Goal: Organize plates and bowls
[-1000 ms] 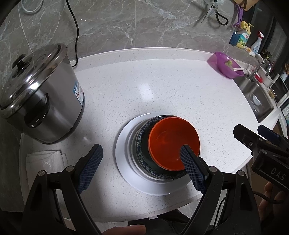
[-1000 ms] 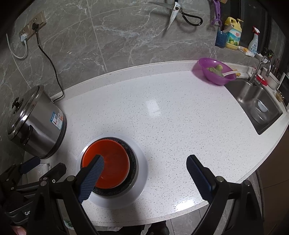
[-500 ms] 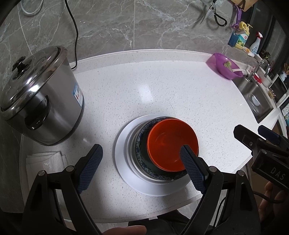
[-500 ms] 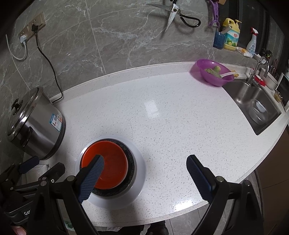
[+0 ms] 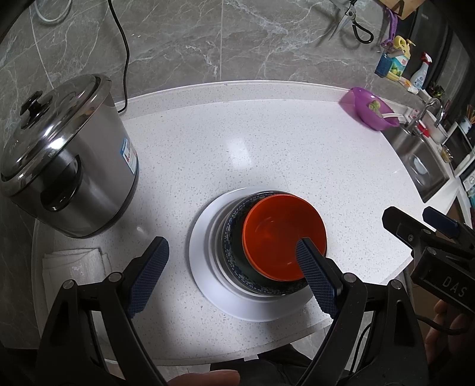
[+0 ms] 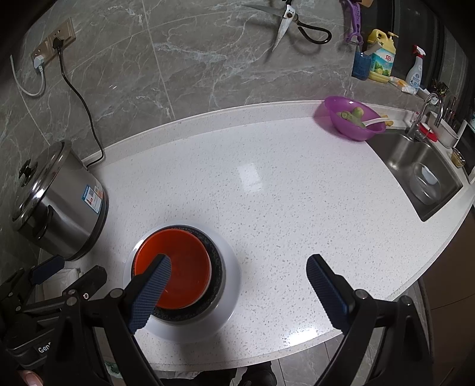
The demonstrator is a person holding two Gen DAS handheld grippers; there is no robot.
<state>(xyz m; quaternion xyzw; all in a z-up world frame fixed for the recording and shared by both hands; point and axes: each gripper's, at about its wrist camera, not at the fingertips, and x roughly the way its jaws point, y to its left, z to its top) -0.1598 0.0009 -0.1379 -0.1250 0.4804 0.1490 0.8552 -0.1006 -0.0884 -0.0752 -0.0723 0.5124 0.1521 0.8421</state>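
An orange bowl (image 5: 282, 234) sits nested in a dark blue patterned bowl (image 5: 234, 246), which rests on a white plate (image 5: 202, 255) near the counter's front edge. The same stack shows in the right wrist view: orange bowl (image 6: 178, 267), dark bowl (image 6: 218, 264), white plate (image 6: 231, 282). My left gripper (image 5: 231, 273) is open and empty, held above the stack. My right gripper (image 6: 237, 282) is open and empty, above the plate's right side. The right gripper's body (image 5: 430, 237) shows at the right in the left wrist view.
A steel rice cooker (image 5: 62, 154) stands left of the stack, with a folded white cloth (image 5: 74, 264) in front. A purple bowl (image 6: 353, 121) with vegetables sits at the back right beside the sink (image 6: 421, 175). Bottles (image 6: 383, 56) and scissors (image 6: 288, 26) are by the wall.
Both grippers have drawn back a little from the stack, staying open. The bowls and plate have not moved.
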